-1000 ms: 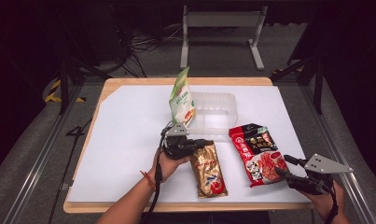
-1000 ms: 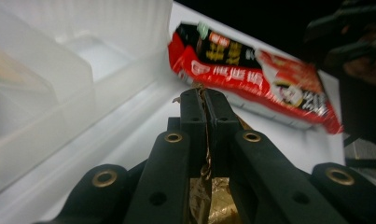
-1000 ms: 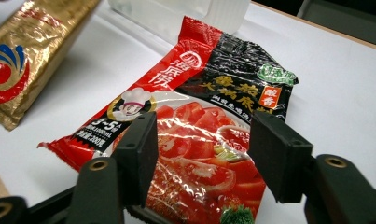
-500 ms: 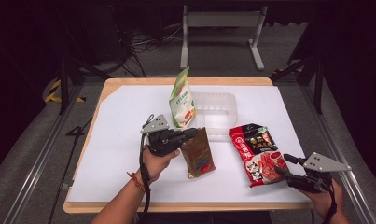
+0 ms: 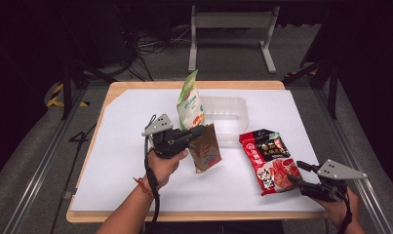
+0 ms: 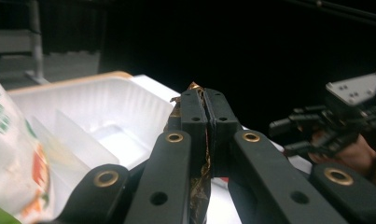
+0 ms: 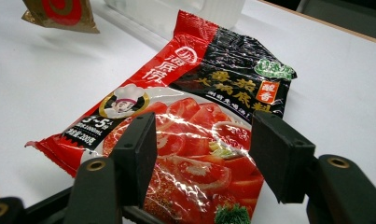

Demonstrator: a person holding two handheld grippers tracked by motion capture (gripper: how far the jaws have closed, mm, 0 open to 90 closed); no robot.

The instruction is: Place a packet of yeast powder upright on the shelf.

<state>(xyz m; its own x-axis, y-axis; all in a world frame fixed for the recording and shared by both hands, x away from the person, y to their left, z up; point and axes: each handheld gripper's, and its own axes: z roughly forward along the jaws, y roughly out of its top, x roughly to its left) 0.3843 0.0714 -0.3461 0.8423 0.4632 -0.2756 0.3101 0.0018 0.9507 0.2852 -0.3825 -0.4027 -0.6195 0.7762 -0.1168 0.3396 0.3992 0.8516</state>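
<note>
I have the brown packet [image 5: 205, 152] pinched by its top edge in my left claw [image 5: 198, 132], the jaws pressed flat together on the foil, and it hangs clear of the counter [image 5: 121, 146], just in front of the clear tray [image 5: 233, 109]. In the left gripper view the foil [image 6: 195, 88] pokes up between the closed jaws, with the tray's ribbed wall [image 6: 125, 100] right behind it. The green pouch [image 5: 190, 103] stands propped at the tray's left end.

My right claw [image 5: 294, 171] sits low at the near right of the counter, jaws spread and empty, pointed at the near end of the red packet [image 5: 271, 160], which lies flat. From the right gripper view the two jaws straddle the packet [image 7: 190, 116] without touching it, as far as I can tell.

I judge this to be the carry step: packet lifted, not yet placed. Next I need to swing the left hand over the tray's rim, keep the hanging packet from knocking the green pouch, lower it into a compartment and only then ease the jaws apart. The red packet looks like the right hand's job after that; its flat lie calls for catching an edge.
</note>
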